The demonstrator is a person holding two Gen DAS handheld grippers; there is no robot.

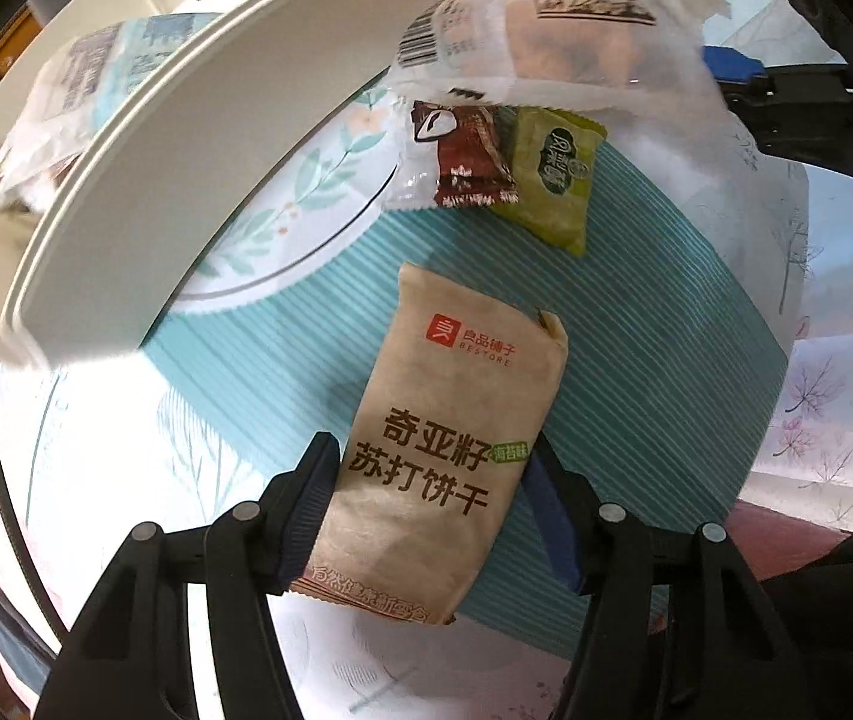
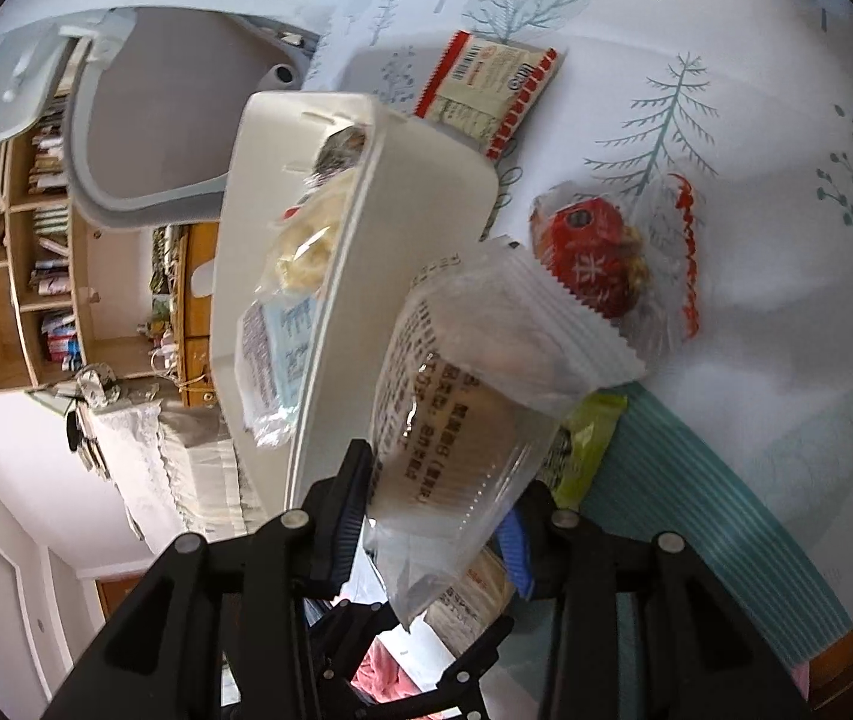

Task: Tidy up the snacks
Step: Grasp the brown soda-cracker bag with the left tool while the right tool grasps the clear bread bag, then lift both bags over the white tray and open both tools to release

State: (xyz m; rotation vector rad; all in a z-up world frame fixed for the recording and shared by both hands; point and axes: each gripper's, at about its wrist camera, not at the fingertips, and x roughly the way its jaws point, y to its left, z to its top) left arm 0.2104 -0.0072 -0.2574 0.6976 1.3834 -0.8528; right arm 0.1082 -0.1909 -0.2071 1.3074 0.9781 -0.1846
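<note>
While both packets hang clamped, I note positions against the white bin (image 2: 402,276). 1: tan cracker packet (image 1: 444,450), pinched across its lower half by my left gripper (image 1: 432,480), jaws pressed on both side edges, hanging over the teal striped mat (image 1: 636,330) just beside the bin's near wall. 2: clear wrapped snack (image 2: 474,384), clamped at its lower end by my right gripper (image 2: 432,516), jaws nearly together on the film, its top level with the bin's rim and just outside it.

Step in hand, as I judge it: carry both over the rim and drop them inside. Best to clear the wall fully before releasing, 1 packet at a time, right first since it sits closer.

Loose near the bin: brown sachet (image 1: 468,162), green sachet (image 1: 552,180), red-topped bun pack (image 2: 600,258), red-edged flat pack (image 2: 486,90).

Bin contents only partly visible; I cannot count them. Free room inside is unclear. Printing on the clear wrapper is blurred.
</note>
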